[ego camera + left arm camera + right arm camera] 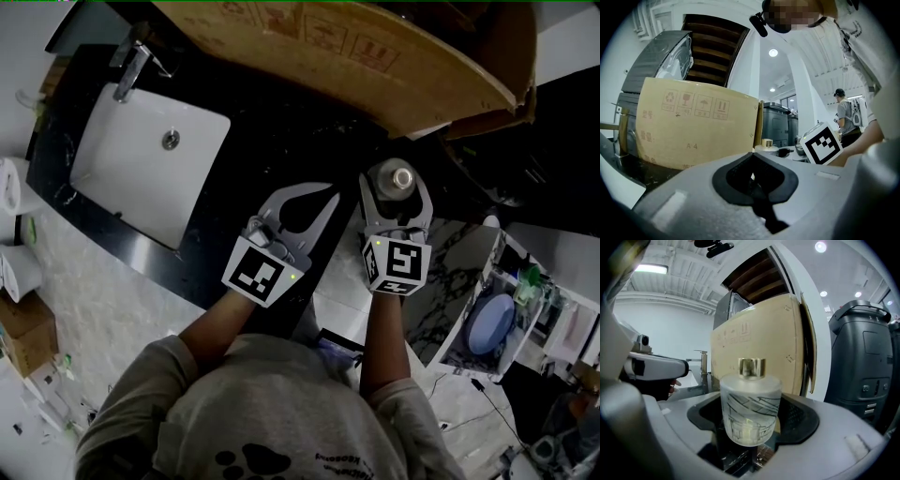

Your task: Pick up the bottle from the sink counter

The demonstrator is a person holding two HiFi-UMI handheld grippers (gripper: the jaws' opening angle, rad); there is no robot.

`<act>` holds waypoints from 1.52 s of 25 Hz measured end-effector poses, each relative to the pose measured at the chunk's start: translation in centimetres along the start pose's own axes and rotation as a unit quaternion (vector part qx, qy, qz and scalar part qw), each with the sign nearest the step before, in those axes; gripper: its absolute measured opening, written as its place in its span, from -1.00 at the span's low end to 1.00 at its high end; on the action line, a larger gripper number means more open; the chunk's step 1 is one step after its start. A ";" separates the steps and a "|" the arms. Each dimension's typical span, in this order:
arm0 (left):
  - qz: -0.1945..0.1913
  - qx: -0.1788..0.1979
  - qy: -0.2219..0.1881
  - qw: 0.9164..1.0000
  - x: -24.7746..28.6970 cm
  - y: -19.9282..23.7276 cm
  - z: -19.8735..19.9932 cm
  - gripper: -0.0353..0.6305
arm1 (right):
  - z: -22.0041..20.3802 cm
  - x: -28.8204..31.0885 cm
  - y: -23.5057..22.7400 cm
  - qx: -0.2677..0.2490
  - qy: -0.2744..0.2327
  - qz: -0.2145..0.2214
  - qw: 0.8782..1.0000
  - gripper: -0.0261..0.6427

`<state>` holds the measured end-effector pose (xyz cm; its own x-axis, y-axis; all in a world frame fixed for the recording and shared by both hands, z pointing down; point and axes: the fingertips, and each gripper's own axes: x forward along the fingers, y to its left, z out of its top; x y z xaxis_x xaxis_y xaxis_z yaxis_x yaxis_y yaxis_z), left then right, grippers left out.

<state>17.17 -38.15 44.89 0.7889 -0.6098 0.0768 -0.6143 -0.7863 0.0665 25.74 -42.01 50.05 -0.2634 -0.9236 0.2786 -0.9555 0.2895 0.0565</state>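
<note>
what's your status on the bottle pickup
Left gripper shut, empty. Right gripper shut on bottle, bottle upright. Cardboard box close behind, nothing else crowding the grip.

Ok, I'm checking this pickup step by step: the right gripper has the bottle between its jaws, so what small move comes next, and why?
Probably a short, straight lift. The jaws of the right gripper look closed against both sides of the bottle, which stands upright over the black counter. The cardboard box lies close beyond it, so I'd go up, not forward.
</note>
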 end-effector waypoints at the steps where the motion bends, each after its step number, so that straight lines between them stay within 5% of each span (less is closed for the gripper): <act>1: -0.003 0.003 0.000 1.000 -0.3 -0.2 0.1 -0.88 | 0.1 -0.5 0.0 0.001 0.000 -0.004 1.000 0.06; 38: -0.065 0.025 -0.013 0.997 -12.7 -5.7 5.1 -0.89 | 5.6 -19.8 8.4 0.044 -0.011 -0.168 0.985 0.06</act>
<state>10.72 -26.45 38.45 0.8629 -0.5035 0.0447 -0.5047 -0.8629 0.0242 22.20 -22.70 39.69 0.0683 -0.9688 0.2380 -0.9967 -0.0560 0.0581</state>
